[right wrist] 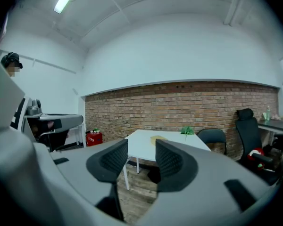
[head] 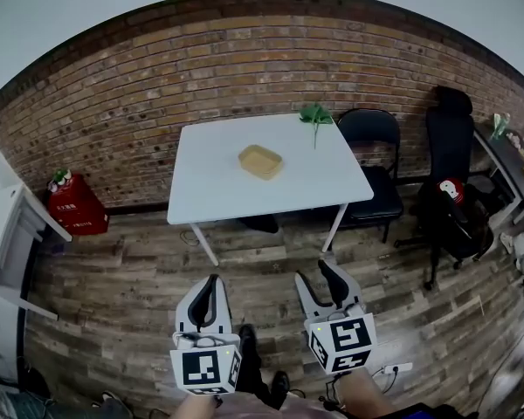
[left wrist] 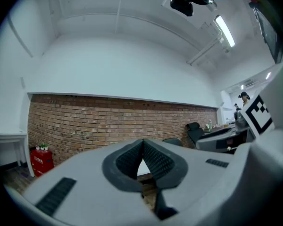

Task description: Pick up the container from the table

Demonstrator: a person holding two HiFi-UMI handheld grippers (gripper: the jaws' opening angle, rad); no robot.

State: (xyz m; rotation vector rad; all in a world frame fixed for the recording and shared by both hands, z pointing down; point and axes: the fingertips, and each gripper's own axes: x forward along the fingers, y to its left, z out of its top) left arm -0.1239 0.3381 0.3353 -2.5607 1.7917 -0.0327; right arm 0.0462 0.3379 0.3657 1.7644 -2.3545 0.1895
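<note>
A shallow tan container [head: 260,161] lies near the middle of the white table [head: 218,190], far ahead of both grippers. My left gripper [head: 211,285] hangs low over the wooden floor, jaws shut with nothing in them; in the left gripper view its pads [left wrist: 153,160] meet at the tip. My right gripper [head: 319,276] is beside it, open and empty. In the right gripper view the right gripper [right wrist: 141,157] looks towards the table [right wrist: 141,144], and the container [right wrist: 157,138] shows small just above the gap between the jaws.
A green plant [head: 315,114] stands at the table's far right corner. A black folding chair [head: 373,160] and a black office chair [head: 450,173] stand to the right of the table. A red box [head: 74,206] sits by the brick wall at left, beside white furniture [head: 9,234].
</note>
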